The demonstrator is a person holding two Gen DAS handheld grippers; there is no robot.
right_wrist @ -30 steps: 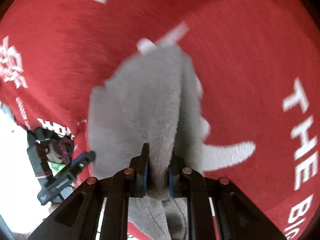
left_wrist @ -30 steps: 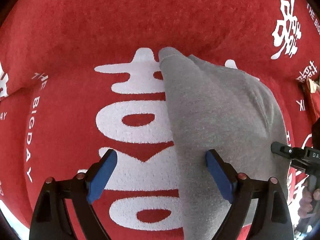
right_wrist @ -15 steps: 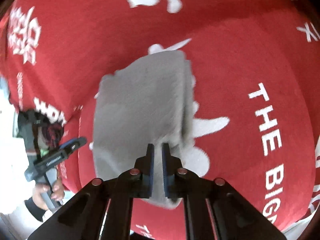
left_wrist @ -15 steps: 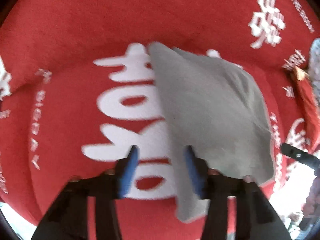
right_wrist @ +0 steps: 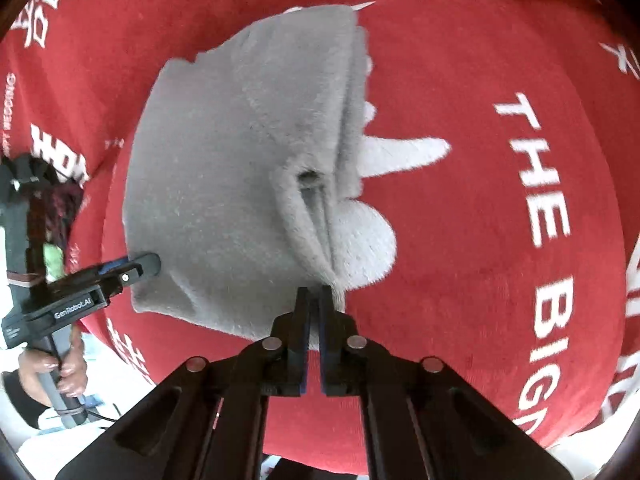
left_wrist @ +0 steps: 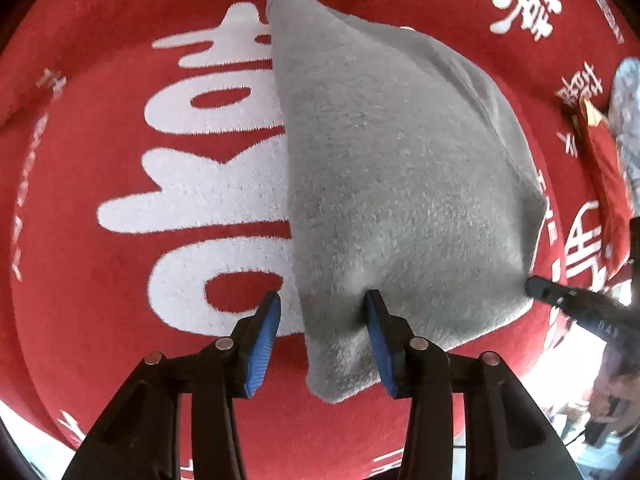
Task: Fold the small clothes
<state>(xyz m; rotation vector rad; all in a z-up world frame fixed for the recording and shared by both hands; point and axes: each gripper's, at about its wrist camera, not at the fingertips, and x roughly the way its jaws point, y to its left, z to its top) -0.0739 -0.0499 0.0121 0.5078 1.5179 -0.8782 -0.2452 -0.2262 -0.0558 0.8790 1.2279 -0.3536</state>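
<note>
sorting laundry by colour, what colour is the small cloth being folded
Plain grey cloth, clearest in the left wrist view.

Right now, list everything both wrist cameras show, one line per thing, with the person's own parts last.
Grey fleecy folded garment: one, grey, lying on the cloth, its near edge at both grippers.
Red plush cloth with white lettering: one, red and white, spread under everything.
Small red item with a gold tip: one, at the right edge of the left view; too unclear to identify.
Left gripper: one, black with blue pads, jaws apart astride the garment's near corner.
Right gripper: one, black, jaws shut at the garment's bunched edge.
Hand: one, gripping the left gripper's handle.
</note>
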